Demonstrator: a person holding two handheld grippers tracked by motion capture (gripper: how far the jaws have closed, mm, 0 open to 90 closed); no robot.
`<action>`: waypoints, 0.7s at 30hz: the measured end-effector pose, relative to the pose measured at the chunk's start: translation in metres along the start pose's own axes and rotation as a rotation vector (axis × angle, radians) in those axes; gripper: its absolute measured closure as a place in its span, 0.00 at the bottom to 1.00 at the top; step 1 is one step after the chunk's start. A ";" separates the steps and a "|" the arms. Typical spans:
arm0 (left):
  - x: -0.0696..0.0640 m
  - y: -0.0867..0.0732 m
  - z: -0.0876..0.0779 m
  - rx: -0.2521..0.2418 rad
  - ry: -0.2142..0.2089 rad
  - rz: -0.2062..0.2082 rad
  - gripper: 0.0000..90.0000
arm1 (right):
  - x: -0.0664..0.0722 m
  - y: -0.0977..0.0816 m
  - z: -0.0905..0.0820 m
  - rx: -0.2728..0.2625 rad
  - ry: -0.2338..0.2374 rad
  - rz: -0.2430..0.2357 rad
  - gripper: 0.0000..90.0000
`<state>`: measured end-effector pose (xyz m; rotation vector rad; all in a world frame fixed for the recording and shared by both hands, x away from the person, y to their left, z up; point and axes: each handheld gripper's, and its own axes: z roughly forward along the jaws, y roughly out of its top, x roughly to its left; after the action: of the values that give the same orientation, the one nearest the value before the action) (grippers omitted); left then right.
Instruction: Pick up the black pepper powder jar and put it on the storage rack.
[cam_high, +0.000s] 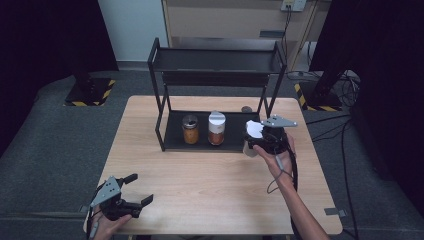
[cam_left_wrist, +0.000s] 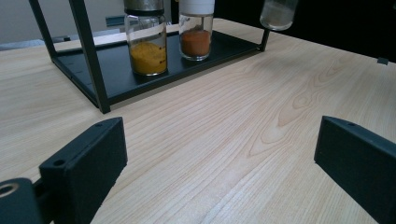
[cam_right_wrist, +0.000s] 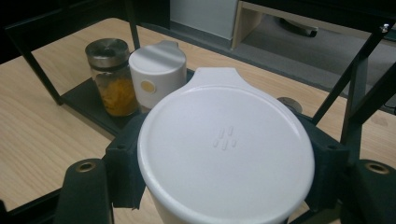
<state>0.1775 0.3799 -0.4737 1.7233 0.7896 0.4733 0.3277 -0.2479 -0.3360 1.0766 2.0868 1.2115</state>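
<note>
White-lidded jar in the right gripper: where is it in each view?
High view: jar right of centre, at the rack's right end, in the right gripper.
Left gripper view: top edge, right of centre.
Right gripper view: lid centre foreground.
Shared landmark: silver-lidded yellow jar.

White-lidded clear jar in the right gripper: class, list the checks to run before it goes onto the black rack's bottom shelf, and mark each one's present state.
1. Right gripper clamped on the white-lidded clear jar: ok.
2. Jar upright, lid on: ok.
3. Free space on the black metal rack's bottom shelf right of the white-capped jar of red-orange powder: ok.
4. Steel-lidded glass jar of yellow powder standing clear: ok.
5. Left gripper open, far off: ok.
6. Jar's contents: cannot tell.
</note>
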 end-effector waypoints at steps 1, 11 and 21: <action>0.000 0.000 0.000 0.000 0.000 0.000 0.02 | 0.000 0.001 0.003 -0.002 -0.002 0.003 0.34; 0.000 0.000 0.000 0.001 0.001 -0.002 0.02 | 0.000 0.012 0.027 0.002 -0.015 0.012 0.34; 0.001 -0.001 0.000 0.000 -0.001 -0.005 0.02 | -0.001 0.023 0.049 0.008 -0.037 0.025 0.34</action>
<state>0.1782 0.3803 -0.4744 1.7213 0.7931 0.4689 0.3735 -0.2183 -0.3393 1.1226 2.0579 1.1876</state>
